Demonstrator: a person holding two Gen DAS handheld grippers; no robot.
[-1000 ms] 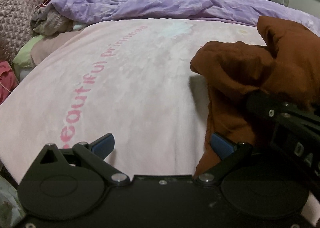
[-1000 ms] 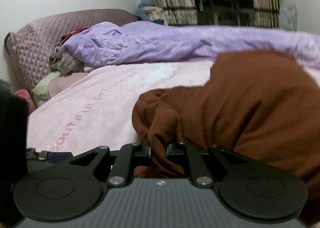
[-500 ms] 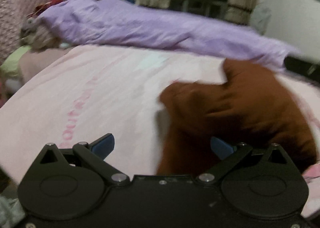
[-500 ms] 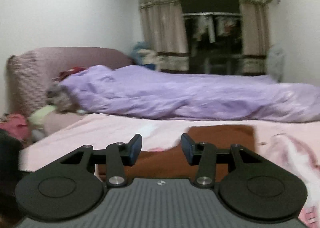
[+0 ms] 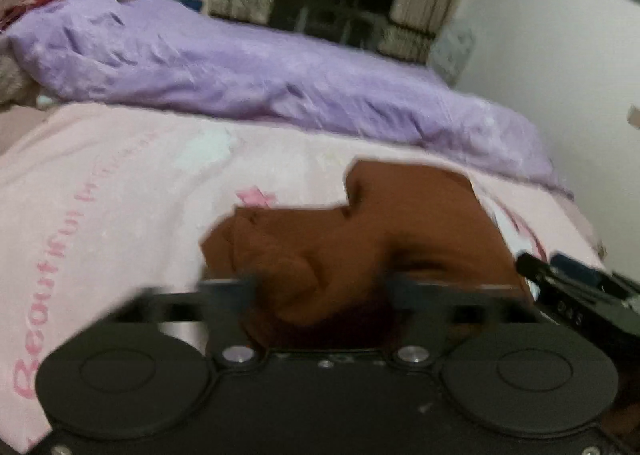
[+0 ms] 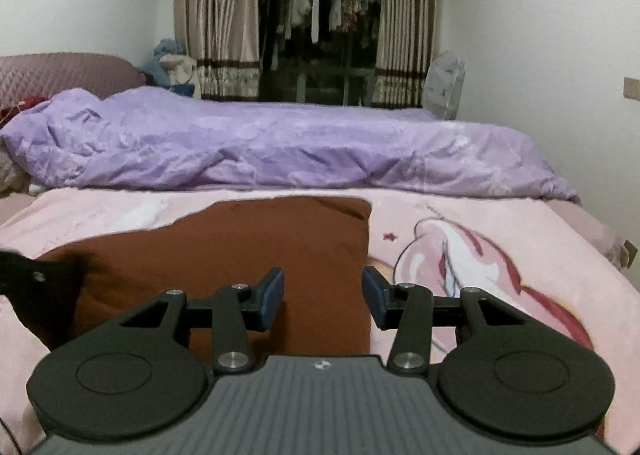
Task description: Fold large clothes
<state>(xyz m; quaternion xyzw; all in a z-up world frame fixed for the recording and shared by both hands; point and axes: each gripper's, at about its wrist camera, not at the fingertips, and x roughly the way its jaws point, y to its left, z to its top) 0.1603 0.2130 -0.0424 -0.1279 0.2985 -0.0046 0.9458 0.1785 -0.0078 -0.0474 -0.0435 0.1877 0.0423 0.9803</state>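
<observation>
A brown garment (image 6: 224, 255) lies folded on the pink blanket (image 6: 520, 239). In the left wrist view it (image 5: 360, 239) shows a bunched fold near its left edge. My left gripper (image 5: 320, 291) is open and empty, blurred by motion, just above the garment's near edge. My right gripper (image 6: 323, 297) is open and empty, over the garment's near right part. The right gripper also shows at the right edge of the left wrist view (image 5: 576, 287), and part of the left gripper shows at the left edge of the right wrist view (image 6: 24, 275).
A crumpled purple duvet (image 6: 260, 143) lies along the far side of the bed. A quilted mauve headboard (image 6: 60, 71) with pillows and clothes is at the left. Curtains (image 6: 216, 15) and a clothes rail stand behind. A white wall (image 6: 540, 35) is at the right.
My right gripper let go of the brown garment and opened. The garment dropped flat onto the blanket. Both grippers rose and pulled back; the left one swung right over the garment.
</observation>
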